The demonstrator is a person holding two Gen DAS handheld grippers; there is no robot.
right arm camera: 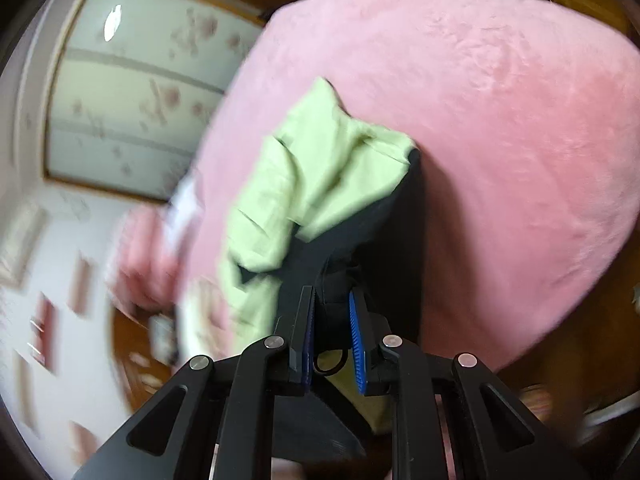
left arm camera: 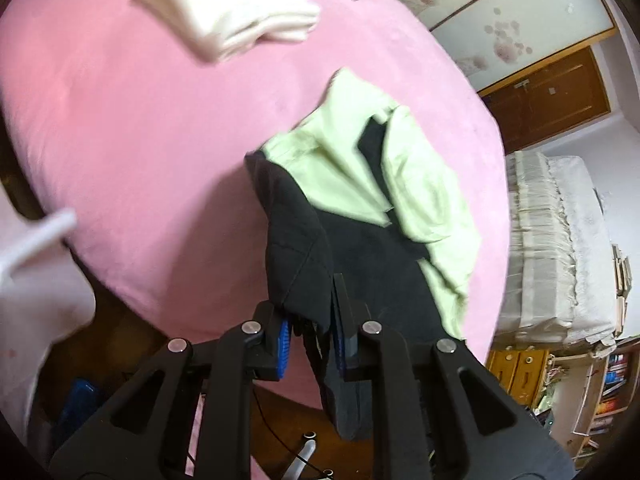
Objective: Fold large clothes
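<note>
Black-and-pale-green fabric garment (left arm camera: 360, 216) hangs from both our pinches — left gripper (left arm camera: 310, 344) and right gripper (right arm camera: 330, 332) clamp its black edge, long axis trailing toward the pink plush bed (left arm camera: 140, 140) far edge.

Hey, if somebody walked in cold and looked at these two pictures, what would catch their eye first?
The black and pale green garment stands out, hanging over the pink bed, with the left gripper and the right gripper each shut on its black edge. Next comes the folded white cloth lying at the far side of the bed in the left wrist view.
</note>
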